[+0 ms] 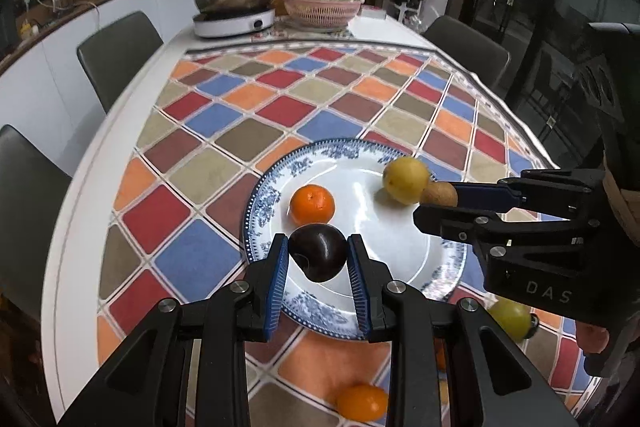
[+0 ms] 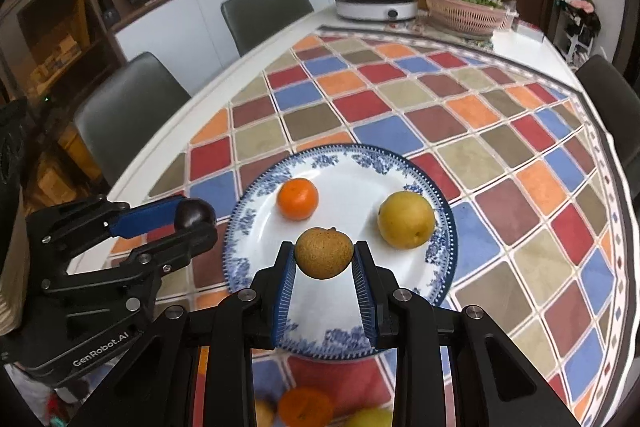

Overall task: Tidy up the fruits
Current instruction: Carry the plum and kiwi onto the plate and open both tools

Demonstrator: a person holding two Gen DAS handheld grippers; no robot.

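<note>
The left gripper (image 1: 318, 259) pinches a round dark purple plum (image 1: 318, 251) between its blue-padded fingers, above the near rim of the blue-and-white patterned porcelain plate (image 1: 276, 183). The right gripper (image 2: 324, 259) clamps a small speckled brown kiwi-like fruit (image 2: 324, 253) over the same plate. On the plate lie an orange mandarin (image 1: 312, 203) and a yellow pear (image 1: 405, 179), well apart. The plate sits on a multicoloured checked tablecloth (image 1: 224, 123). Another orange (image 1: 361, 402) and a green fruit (image 1: 511, 314) rest on the cloth nearer the cameras.

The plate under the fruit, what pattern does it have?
The plate is white with a blue floral rim and a dotted edge, clearest in the right wrist view.
</note>
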